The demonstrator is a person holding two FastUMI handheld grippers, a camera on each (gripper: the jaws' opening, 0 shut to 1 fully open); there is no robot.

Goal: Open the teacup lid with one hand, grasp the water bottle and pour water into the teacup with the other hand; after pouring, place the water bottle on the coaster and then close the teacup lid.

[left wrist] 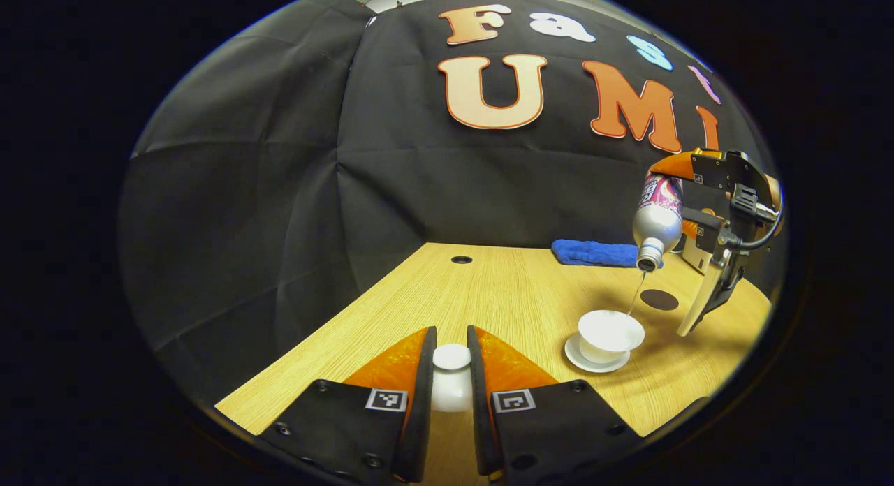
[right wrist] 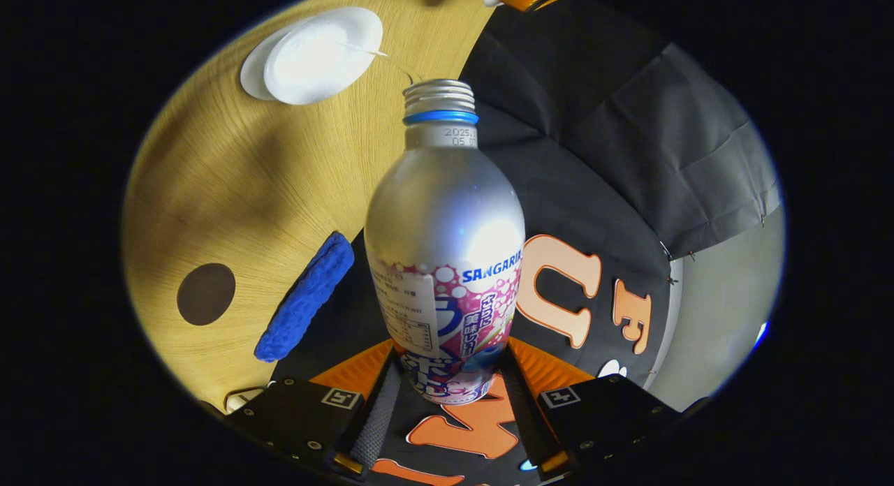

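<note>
The wooden counter (left wrist: 489, 290) carries the task's things, and pouring is under way. The right gripper (right wrist: 450, 395), jaws clamped on the base of the aluminium water bottle (right wrist: 447, 241), tips it mouth-down above the open white teacup (left wrist: 610, 334), which sits on its saucer (left wrist: 576, 357) at the near right; a thin stream runs into it. The left gripper (left wrist: 451, 392) holds the teacup lid (left wrist: 451, 378) between clenched jaws. Left to do: bottle onto the dark round coaster (left wrist: 659, 299) just beyond the cup, then lid back on.
</note>
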